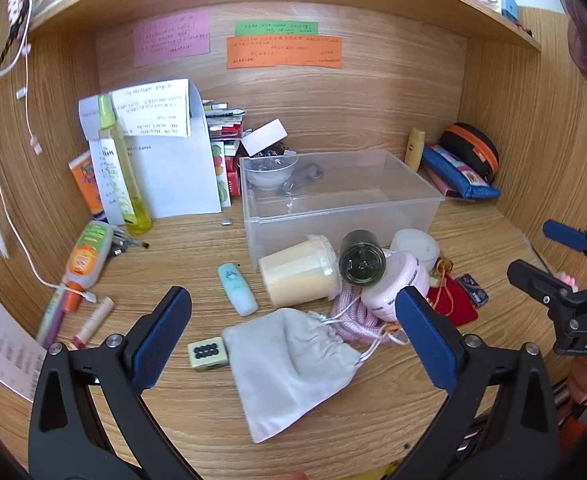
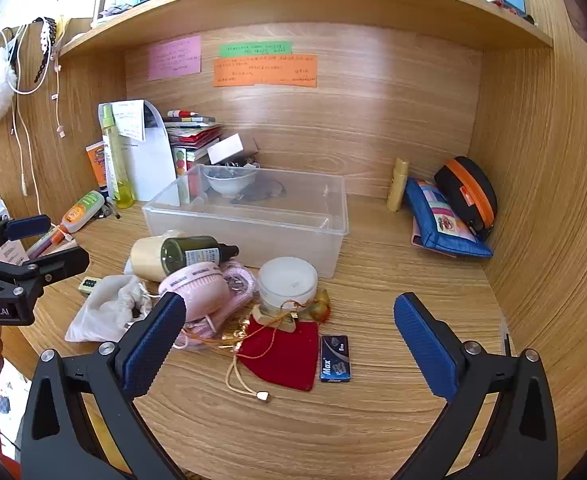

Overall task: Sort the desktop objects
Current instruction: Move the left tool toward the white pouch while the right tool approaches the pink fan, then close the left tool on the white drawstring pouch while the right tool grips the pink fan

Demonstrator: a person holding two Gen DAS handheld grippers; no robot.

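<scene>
left wrist view: left gripper (image 1: 293, 332) hangs wide apart over the table (image 1: 173, 272), nothing clamped, with a grey pouch (image 1: 293, 364) lying between its fingers. behind it a cream jar (image 1: 297, 274), dark bottle (image 1: 362, 262) and pink tub (image 1: 397, 284) sit piled just in front of the clear bin (image 1: 373, 208).

right wrist view: right gripper (image 2: 289, 340) is spread wide too, empty, above a red pouch (image 2: 289, 354) and a small blue box (image 2: 335, 358). a white candle (image 2: 288, 280) sits near the bin's front wall.

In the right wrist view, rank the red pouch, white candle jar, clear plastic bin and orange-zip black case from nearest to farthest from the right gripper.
1. Red pouch, just ahead of the right gripper, between its open jaws.
2. White candle jar, behind the pouch.
3. Clear plastic bin, mid-desk.
4. Orange-zip black case, back right corner.
</scene>
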